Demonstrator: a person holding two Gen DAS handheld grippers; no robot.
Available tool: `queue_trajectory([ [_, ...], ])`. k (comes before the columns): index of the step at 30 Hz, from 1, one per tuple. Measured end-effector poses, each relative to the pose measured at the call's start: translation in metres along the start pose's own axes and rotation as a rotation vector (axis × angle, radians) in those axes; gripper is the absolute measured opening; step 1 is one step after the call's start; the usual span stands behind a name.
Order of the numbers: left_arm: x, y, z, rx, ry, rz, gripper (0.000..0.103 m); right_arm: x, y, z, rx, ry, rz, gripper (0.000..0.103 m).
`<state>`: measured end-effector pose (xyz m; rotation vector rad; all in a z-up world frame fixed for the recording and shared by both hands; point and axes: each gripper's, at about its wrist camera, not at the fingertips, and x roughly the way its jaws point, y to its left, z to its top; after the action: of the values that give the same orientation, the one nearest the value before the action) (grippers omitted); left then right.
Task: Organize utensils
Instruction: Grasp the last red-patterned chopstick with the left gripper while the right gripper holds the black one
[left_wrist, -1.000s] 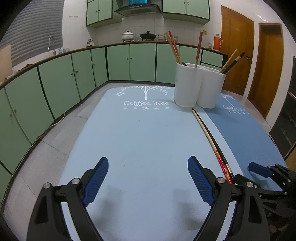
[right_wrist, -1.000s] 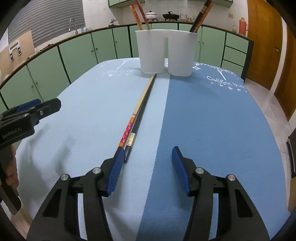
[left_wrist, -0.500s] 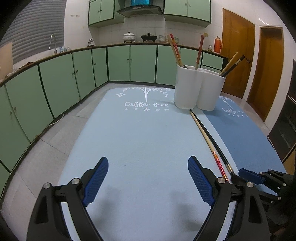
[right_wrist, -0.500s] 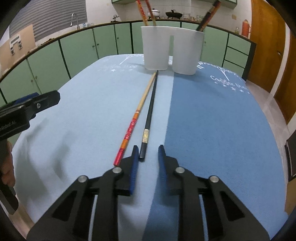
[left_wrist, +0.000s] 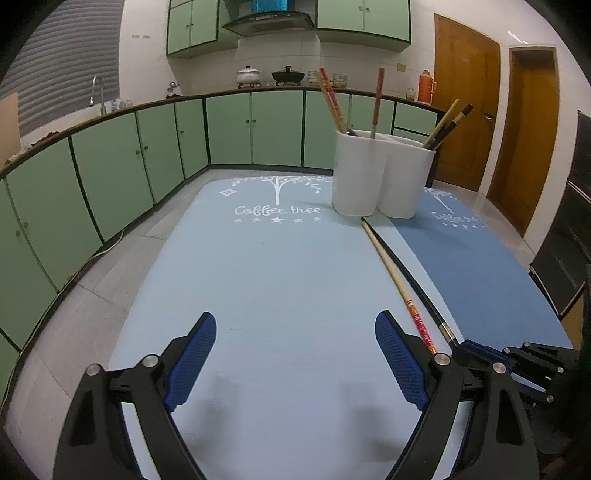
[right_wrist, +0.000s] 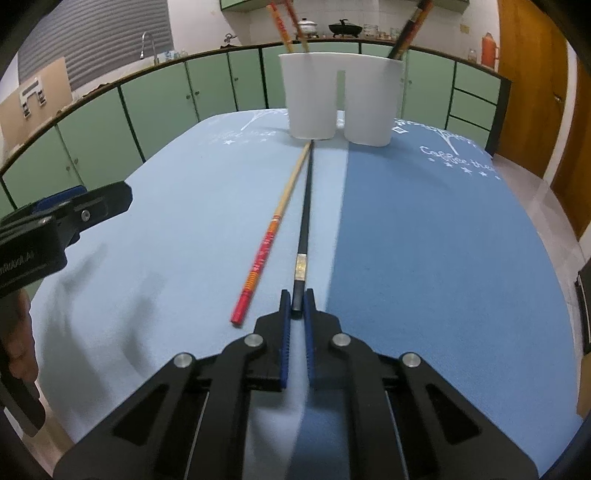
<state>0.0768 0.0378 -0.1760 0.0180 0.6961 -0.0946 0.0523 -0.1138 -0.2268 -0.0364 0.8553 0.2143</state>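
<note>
A black chopstick (right_wrist: 305, 206) and a wooden chopstick with a red end (right_wrist: 275, 223) lie side by side on the light blue mat, pointing at a white two-cup holder (right_wrist: 340, 99) that has several chopsticks standing in it. My right gripper (right_wrist: 296, 301) is shut on the near end of the black chopstick, which still rests on the mat. My left gripper (left_wrist: 295, 354) is open and empty above the light blue mat, left of both chopsticks (left_wrist: 397, 280). The holder also shows in the left wrist view (left_wrist: 380, 173).
The table carries a light blue mat (left_wrist: 258, 266) and a darker blue mat (right_wrist: 436, 229) meeting along the middle. Green kitchen cabinets (left_wrist: 110, 166) curve round the far and left sides. Wooden doors (left_wrist: 465, 110) stand at the right.
My right gripper has moved in and closed its fingers around the near end of the black chopstick. The left gripper has stayed open and nearly still.
</note>
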Motion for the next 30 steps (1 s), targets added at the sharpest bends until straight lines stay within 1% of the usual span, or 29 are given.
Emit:
queue_trajectory([
  [5, 0.001, -0.014, -0.002, -0.009, 0.006, -0.020, 0.086, -0.011, -0.027, -0.004, 0.065, -0.014, -0.035, 0.006],
  [10, 0.003, -0.039, -0.007, 0.000, 0.013, -0.051, 0.086, -0.021, -0.057, -0.011, 0.138, -0.030, -0.073, 0.006],
  [16, 0.008, -0.065, -0.016, 0.009, 0.041, -0.085, 0.086, -0.028, -0.081, -0.012, 0.189, -0.050, -0.095, 0.006],
  [19, 0.012, -0.076, -0.021, 0.007, 0.060, -0.098, 0.083, -0.031, -0.085, -0.012, 0.195, -0.059, -0.091, 0.006],
  [23, 0.017, -0.083, -0.025, -0.002, 0.088, -0.103, 0.076, -0.034, -0.083, -0.011, 0.191, -0.071, -0.079, 0.006],
  [28, 0.024, -0.084, -0.030, -0.022, 0.109, -0.080, 0.069, -0.038, -0.082, -0.011, 0.192, -0.080, -0.067, 0.006],
  [30, 0.026, -0.086, -0.031, -0.026, 0.111, -0.070, 0.065, -0.038, -0.081, -0.011, 0.193, -0.082, -0.062, 0.006],
])
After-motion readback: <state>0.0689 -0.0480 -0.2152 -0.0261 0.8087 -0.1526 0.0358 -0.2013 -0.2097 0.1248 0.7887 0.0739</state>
